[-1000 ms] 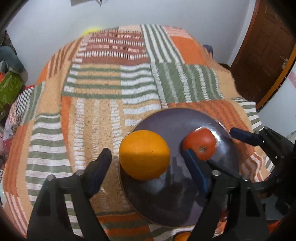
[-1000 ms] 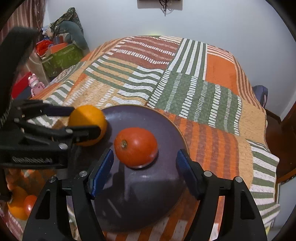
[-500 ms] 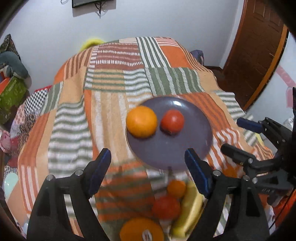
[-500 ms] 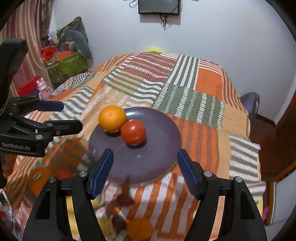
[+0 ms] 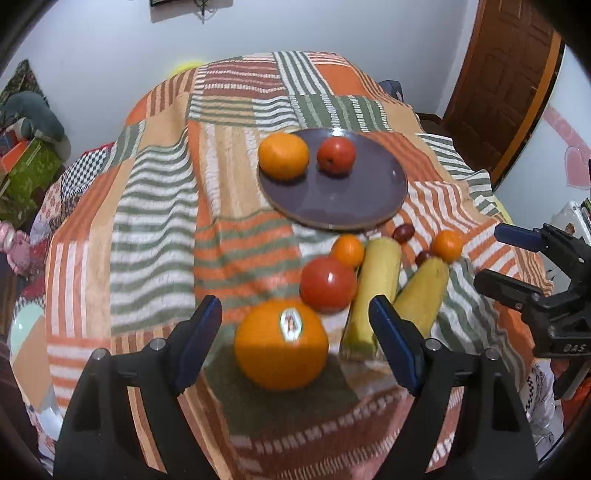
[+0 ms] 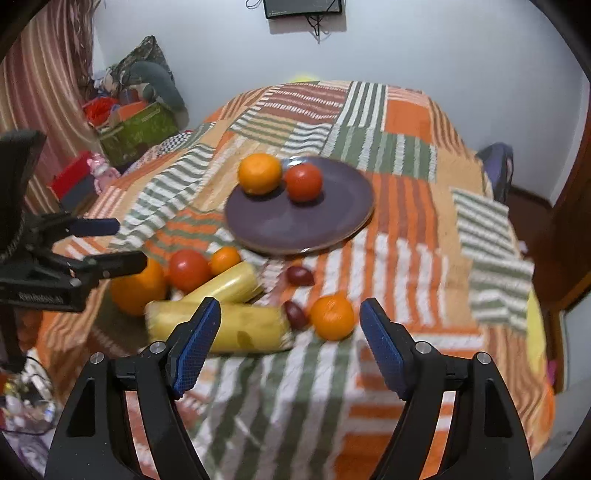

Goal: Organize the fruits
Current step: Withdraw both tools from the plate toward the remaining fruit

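Both our grippers, left gripper (image 5: 295, 332) and right gripper (image 6: 290, 332), are hanging released, holding nothing; the right's jaws were just widening. An orange (image 5: 283, 156) and tomato (image 5: 336, 155) are sitting on the purple plate (image 5: 351, 199).

A patchwork blanket (image 6: 402, 192) of orange, green and white stripes covered the bed. At ten o'clock in the right wrist view a green box (image 6: 138, 133) sat on the floor with a grey stuffed toy (image 6: 155, 83) on top. A dark screen (image 6: 302, 8) hung on the white wall at twelve o'clock. A brown wooden door (image 5: 506, 77) stood at two o'clock in the left wrist view.
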Tool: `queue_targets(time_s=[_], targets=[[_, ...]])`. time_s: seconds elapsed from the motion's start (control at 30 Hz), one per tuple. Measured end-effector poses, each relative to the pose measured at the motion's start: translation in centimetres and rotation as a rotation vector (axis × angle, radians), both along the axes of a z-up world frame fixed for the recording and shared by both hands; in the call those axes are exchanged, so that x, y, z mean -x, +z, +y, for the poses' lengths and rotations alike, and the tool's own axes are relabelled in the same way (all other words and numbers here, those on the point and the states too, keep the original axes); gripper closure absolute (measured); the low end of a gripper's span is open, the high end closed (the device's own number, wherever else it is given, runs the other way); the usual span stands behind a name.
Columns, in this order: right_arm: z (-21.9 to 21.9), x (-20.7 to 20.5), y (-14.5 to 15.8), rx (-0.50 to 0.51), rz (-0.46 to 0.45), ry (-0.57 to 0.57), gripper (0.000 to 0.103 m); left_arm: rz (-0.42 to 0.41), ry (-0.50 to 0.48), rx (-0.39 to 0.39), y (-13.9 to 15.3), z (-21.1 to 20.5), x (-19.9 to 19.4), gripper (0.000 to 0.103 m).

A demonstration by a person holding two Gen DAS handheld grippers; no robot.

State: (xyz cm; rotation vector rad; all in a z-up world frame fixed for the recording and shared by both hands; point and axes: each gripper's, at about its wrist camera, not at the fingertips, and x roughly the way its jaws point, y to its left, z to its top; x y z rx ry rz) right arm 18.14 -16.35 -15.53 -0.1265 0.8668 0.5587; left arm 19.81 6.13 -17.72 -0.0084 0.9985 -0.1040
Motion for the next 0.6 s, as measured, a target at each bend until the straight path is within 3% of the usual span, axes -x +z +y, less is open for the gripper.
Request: queue_targets(time_s=[0.17, 0.3, 0.47, 0.57, 0.6], targets=[[2.3, 1.4, -0.2, -0.026, 0.005, 0.033, 0.014, -0.009, 0.047, 0.001, -0.4, 1.3, 2.2, 0.021], [5.3, 2.0, -1.0, 0.009, -0.003, 0.071, 0.008, -0.009, 0.060, 0.008, -0.6, 2.1, 3.8, 0.021], [8.0, 1.8, -2.4, 0.130, -0.061, 0.072, 0.008, 0.002, 0.080, 0.012, -1.2, 2.8, 4.8, 0.021], [7.5, 1.6, -2.9, 0.128, -0.045, 0.063, 0.012, 0.008, 0.084, 0.025, -1.5, 2.9, 5.0, 0.021], [7.0, 1.5, -3.1, 0.117, -0.029, 0.062, 0.018, 0.011, 0.085, 0.030, -1.7, 2.9, 5.0, 0.021]])
